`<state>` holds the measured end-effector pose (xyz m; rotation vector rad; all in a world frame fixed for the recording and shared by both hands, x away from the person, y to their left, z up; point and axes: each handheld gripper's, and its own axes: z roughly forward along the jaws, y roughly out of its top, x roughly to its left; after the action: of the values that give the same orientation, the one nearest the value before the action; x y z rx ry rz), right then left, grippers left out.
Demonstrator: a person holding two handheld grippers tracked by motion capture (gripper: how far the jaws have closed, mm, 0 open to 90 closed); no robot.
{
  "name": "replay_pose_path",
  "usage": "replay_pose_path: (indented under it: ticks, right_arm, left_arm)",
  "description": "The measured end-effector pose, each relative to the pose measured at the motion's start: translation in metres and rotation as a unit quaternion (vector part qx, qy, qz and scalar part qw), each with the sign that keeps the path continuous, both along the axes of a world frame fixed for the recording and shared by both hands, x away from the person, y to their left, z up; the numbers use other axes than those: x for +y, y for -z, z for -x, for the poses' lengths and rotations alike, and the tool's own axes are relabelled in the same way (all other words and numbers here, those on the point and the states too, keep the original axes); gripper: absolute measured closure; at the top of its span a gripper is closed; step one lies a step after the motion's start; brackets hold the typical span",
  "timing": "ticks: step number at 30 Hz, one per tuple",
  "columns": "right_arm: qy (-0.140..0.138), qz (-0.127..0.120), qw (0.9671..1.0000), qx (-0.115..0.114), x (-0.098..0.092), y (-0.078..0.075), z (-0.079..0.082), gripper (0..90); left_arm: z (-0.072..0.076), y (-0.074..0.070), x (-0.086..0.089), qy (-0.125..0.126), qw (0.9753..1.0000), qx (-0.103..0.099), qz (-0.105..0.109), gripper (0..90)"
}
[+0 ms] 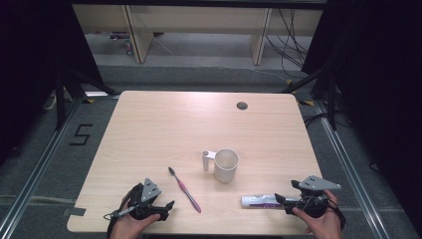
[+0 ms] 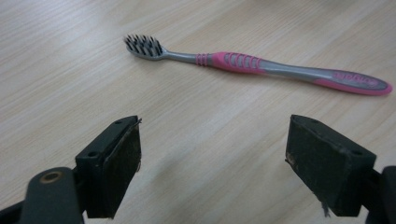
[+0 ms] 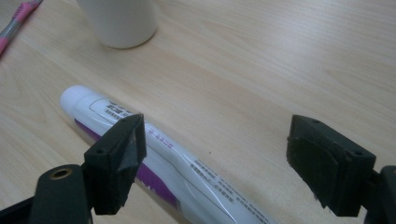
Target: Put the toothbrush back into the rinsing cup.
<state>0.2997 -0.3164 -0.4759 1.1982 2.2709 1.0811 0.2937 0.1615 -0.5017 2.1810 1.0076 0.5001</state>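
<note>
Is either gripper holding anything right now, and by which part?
Nothing is held. Both grippers are open: the left gripper faces the toothbrush, the right gripper the toothpaste tube.

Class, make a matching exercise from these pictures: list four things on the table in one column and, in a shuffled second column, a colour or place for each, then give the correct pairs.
Things:
1. toothbrush
2. mug
3. toothpaste tube
4. cable hole

Descriptions:
A. white, upright, near the table's middle
B. round, dark, near the far edge
C. pink and grey, lying ahead of the open left gripper
D. white and purple, lying by the open right gripper

Pairs: 1-C, 2-A, 3-D, 4-B
</note>
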Motion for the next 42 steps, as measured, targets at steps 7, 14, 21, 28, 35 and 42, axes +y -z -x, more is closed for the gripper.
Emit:
replay_pose_path:
  ticks: [7,14,21,28,35,42]
  right_arm:
    - [-0.002,-0.004,1.0,-0.001,0.0,0.0,0.0,21.6]
    - [-0.003,-0.008,1.0,0.003,0.001,0.0,0.0,22.0]
    - [0.004,-0.016,0.9999,0.004,0.002,0.0,0.002,23.2]
    - [-0.001,-0.014,0.9999,0.007,0.003,0.0,0.002,24.3]
    - [0.0,-0.013,0.9999,0.006,0.002,0.0,0.002,24.8]
    - [-0.002,-0.011,0.9999,0.005,0.003,0.0,0.002,25.0]
  left_arm:
    - [0.003,-0.004,-0.015,0.009,0.9998,-0.002,0.015,21.9]
    - [0.002,-0.009,-0.036,0.051,0.9985,-0.014,0.018,33.9]
    - [-0.002,-0.007,-0.052,0.099,0.9945,-0.028,0.015,65.3]
    - [-0.011,-0.004,-0.063,0.119,0.9923,-0.027,0.022,80.0]
    - [-0.015,0.0,-0.08,0.144,0.9893,-0.015,0.022,86.1]
    - [-0.018,0.003,-0.087,0.152,0.9883,-0.008,0.008,86.6]
